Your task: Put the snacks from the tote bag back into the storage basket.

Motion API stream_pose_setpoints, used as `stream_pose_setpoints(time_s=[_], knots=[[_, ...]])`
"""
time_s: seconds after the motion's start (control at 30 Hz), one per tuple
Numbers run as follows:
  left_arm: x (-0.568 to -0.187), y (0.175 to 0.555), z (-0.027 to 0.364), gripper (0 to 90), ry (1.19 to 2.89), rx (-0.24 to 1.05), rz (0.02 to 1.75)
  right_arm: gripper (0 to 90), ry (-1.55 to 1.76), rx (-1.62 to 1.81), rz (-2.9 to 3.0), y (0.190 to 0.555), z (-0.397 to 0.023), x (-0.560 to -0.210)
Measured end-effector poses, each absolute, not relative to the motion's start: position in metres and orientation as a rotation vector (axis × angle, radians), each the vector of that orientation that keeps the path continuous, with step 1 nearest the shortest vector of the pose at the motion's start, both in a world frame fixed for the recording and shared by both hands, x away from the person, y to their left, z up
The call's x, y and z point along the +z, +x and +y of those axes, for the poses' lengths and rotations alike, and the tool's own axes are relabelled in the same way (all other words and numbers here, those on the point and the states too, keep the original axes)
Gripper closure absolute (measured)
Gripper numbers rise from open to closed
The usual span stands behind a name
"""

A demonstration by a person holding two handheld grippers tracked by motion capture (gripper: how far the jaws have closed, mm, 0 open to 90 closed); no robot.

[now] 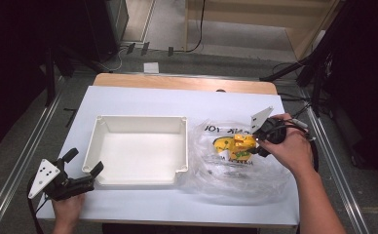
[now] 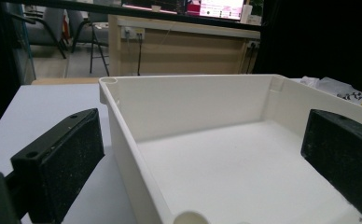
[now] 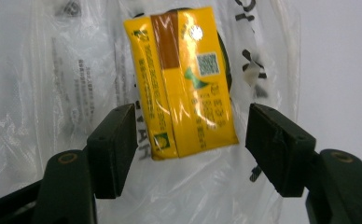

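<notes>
The white tray (image 1: 137,148) sits in the middle of the bench (image 1: 143,100), and everything else is easiest placed against it. Just to the right of the tray lies a crumpled clear plastic bag (image 1: 236,161), and on that bag rests a yellow packet (image 3: 184,84) with a brown stripe down its face.

The right hand-held gripper (image 3: 191,144) is over the packet with its jaws spread to either side of the packet's lower end; a gap shows on both sides, so the pads are not pressing on it yet. This looks like lining up for a pick, the likely aim being to carry the packet left into the tray.

The left hand-held gripper (image 1: 87,168) rests at the tray's near left corner, jaws spread, one outside the left wall and one over the inside. It pinches nothing; most likely it waits there to steady the tray.

The packet carries a square scan code, a small green mark and lines of fine print too small to read. The bag has black lettering, seen upside down and creased; "THANK YOU" is a probable reading, not a sure one.
</notes>
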State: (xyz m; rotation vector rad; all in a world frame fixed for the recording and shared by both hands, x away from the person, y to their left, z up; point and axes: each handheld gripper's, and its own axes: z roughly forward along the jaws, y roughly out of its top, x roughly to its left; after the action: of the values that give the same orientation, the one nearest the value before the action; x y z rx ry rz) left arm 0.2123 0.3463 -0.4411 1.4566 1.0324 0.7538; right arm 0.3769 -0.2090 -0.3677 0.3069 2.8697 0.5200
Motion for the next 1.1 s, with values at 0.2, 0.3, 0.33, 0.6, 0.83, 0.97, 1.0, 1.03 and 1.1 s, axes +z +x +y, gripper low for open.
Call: stream_pose_setpoints(time_s=[0.2,0.3,0.33,0.6,0.83,0.97,1.0,1.03,1.1], knots=[[-0.441,0.212,0.346,0.0,1.459,0.756,1.03,35.5,0.212,0.468,2.894,0.382,-0.197,-0.367],[-0.441,0.212,0.346,0.0,1.458,0.755,1.031,35.2,0.2,0.463,2.903,0.384,-0.194,-0.368],[-0.441,0.212,0.346,0.0,1.458,0.756,1.03,35.4,0.18,0.458,2.909,0.385,-0.192,-0.368],[-0.441,0.213,0.345,0.0,1.462,0.757,1.03,40.3,0.098,0.332,2.951,0.391,-0.178,-0.373],[-0.441,0.213,0.345,0.0,1.463,0.758,1.03,42.2,0.118,0.279,3.011,0.397,-0.171,-0.378],[-0.441,0.213,0.345,0.0,1.463,0.757,1.029,48.6,0.13,0.231,3.063,0.401,-0.168,-0.384],[-0.441,0.213,0.345,0.0,1.462,0.756,1.028,48.6,0.13,0.231,3.063,0.401,-0.168,-0.384],[-0.441,0.213,0.345,0.0,1.461,0.756,1.029,49.1,0.133,0.229,3.067,0.402,-0.168,-0.384],[-0.441,0.213,0.346,0.0,1.46,0.757,1.028,50.2,0.15,0.221,3.081,0.401,-0.167,-0.384]])
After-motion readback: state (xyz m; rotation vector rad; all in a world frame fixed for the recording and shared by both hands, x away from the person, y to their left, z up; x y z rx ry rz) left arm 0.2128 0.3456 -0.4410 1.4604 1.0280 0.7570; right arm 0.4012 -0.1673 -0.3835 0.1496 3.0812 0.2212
